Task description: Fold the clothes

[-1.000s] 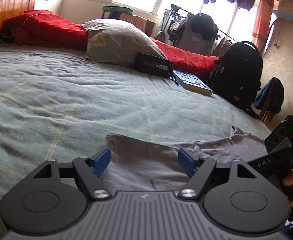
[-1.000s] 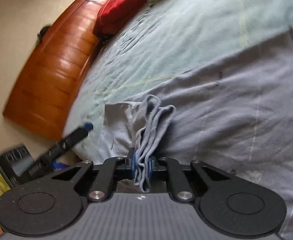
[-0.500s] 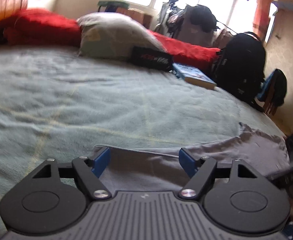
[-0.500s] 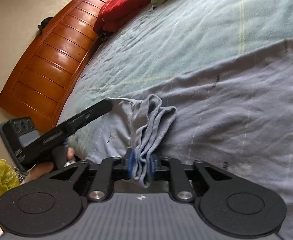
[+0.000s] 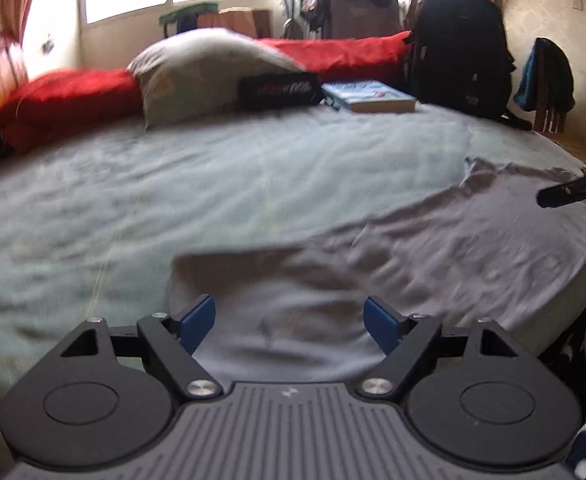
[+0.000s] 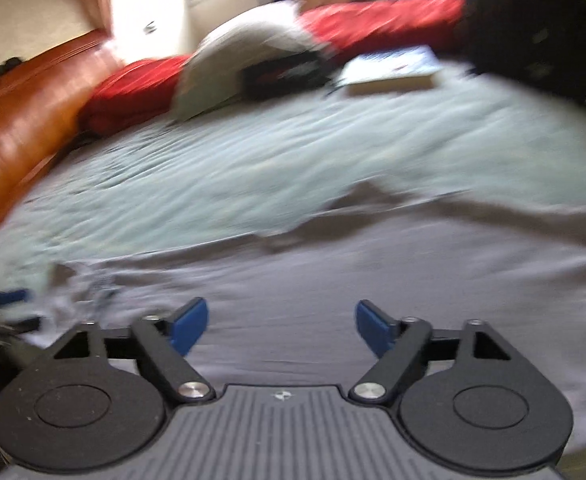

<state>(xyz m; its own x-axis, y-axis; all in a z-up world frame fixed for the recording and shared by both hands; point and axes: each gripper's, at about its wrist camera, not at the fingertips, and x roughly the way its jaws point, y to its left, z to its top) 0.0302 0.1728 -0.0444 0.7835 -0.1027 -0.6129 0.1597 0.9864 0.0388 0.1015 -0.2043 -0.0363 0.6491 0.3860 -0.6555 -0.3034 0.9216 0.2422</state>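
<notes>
A grey garment point(image 5: 445, 256) lies spread across the near side of the pale green bed point(image 5: 173, 188). My left gripper point(image 5: 291, 322) is open, hovering just over the garment's near left part with nothing between its blue pads. In the blurred right wrist view the same grey garment point(image 6: 333, 280) fills the foreground. There my right gripper point(image 6: 281, 322) stands open and empty above it. The right gripper's black tip point(image 5: 573, 190) pokes in at the right edge of the left wrist view, over the garment's far corner.
At the head of the bed sit a grey pillow point(image 5: 209, 72), red bedding point(image 5: 73, 96), a black pouch point(image 5: 281, 90) and a book point(image 5: 369, 96). A black backpack point(image 5: 461, 48) stands at the far right corner. A wooden headboard point(image 6: 21, 120) runs along the left.
My right gripper has let go of the bunched grey cloth and now stands open. Both cameras have swung to face the head of the bed. The garment lies flatter.
</notes>
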